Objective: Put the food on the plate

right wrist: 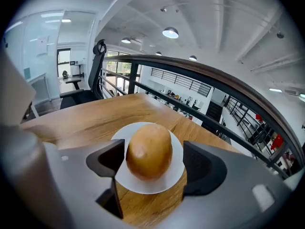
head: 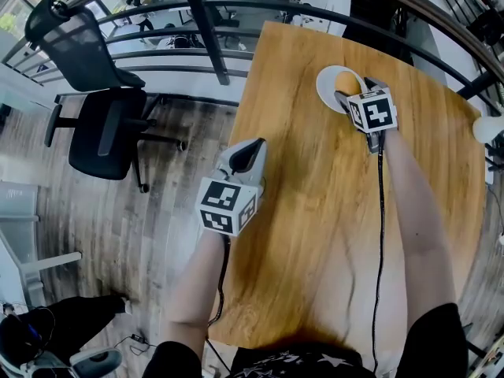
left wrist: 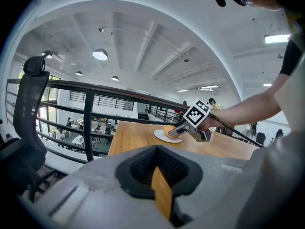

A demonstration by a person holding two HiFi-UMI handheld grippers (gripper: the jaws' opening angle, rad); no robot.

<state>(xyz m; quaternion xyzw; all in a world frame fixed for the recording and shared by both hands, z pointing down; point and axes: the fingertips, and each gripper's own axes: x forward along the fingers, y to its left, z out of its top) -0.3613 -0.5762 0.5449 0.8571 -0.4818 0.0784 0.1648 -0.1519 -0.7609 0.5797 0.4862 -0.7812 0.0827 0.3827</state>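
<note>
Table point(head: 315, 211): food point(right wrist: 148, 150) on plate point(right wrist: 147, 187), whole only in right gripper view

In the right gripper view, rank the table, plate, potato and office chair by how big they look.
Largest to smallest as they appear:
1. table
2. plate
3. potato, only slightly smaller than the plate
4. office chair, which looks small only because it stands far back

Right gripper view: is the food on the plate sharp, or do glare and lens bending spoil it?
Right gripper view: food and plate are sharp and evenly lit, with a soft highlight on the food; the railing bows from fisheye distortion. Head view: the plate looks slightly washed out. Left gripper view: both small and distant.
</note>
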